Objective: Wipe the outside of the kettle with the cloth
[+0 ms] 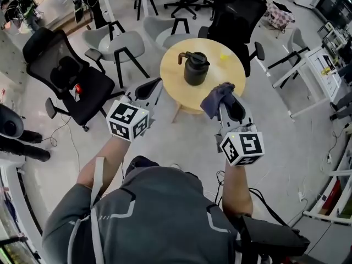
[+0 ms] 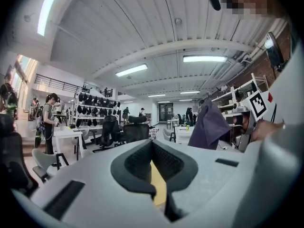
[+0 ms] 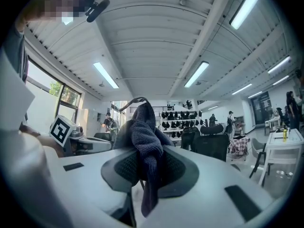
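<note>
A dark kettle [image 1: 196, 68] with a curved handle stands upright on a round wooden table [image 1: 225, 76]. My right gripper [image 1: 226, 99] is shut on a dark purple cloth [image 1: 215, 98], which bunches above its jaws just short of the table's near edge; in the right gripper view the cloth [image 3: 145, 144] hangs between the pads. My left gripper [image 1: 155, 86] is shut with nothing in it, at the table's near left edge. In the left gripper view its jaws [image 2: 153, 148] meet, and the cloth [image 2: 210, 126] shows at the right.
A black office chair [image 1: 69, 76] stands at the left and grey chairs [image 1: 115, 43] behind it. Another black chair [image 1: 235, 12] is behind the table. A white desk [image 1: 322, 73] stands at the right. A small yellow object [image 1: 223, 56] lies on the table.
</note>
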`<state>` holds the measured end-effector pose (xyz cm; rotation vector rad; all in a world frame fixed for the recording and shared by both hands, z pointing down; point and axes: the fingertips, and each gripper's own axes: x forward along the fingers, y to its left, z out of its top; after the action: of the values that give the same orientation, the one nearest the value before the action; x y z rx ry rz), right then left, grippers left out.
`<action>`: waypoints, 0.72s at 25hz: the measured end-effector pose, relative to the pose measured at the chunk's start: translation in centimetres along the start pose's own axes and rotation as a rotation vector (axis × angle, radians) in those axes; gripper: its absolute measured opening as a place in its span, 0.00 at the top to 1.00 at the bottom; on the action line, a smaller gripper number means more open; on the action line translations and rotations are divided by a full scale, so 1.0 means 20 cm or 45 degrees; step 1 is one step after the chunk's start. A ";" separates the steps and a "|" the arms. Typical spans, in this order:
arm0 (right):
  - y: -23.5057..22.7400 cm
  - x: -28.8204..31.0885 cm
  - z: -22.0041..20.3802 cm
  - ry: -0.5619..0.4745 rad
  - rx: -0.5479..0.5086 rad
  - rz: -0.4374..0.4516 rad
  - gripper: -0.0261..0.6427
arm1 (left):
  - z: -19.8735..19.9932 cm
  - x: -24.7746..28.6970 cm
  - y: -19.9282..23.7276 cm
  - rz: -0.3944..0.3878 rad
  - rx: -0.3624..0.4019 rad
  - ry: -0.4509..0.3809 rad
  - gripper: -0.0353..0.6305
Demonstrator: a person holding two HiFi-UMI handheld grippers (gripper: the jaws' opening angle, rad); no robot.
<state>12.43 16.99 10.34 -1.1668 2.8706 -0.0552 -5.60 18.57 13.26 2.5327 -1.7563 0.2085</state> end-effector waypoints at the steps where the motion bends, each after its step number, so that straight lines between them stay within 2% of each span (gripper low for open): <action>1: -0.02 0.03 -0.01 0.003 0.001 -0.003 0.82 | -0.01 0.04 0.02 -0.006 0.004 0.002 0.93; 5: -0.11 0.15 -0.04 0.011 -0.018 -0.046 0.82 | -0.07 0.20 0.14 -0.045 0.021 0.012 0.93; 9: -0.16 0.31 -0.08 0.031 -0.017 -0.119 0.82 | -0.12 0.36 0.30 -0.106 -0.002 0.025 0.93; 14: -0.16 0.58 -0.12 0.053 -0.017 -0.196 0.82 | -0.17 0.56 0.56 -0.219 0.012 0.041 0.93; 18: -0.13 0.82 -0.15 0.067 0.011 -0.300 0.82 | -0.20 0.69 0.77 -0.357 0.014 0.065 0.93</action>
<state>2.32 3.61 13.07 -1.5178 2.7570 -0.1067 -15.65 0.77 18.68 2.7158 -1.3653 0.2659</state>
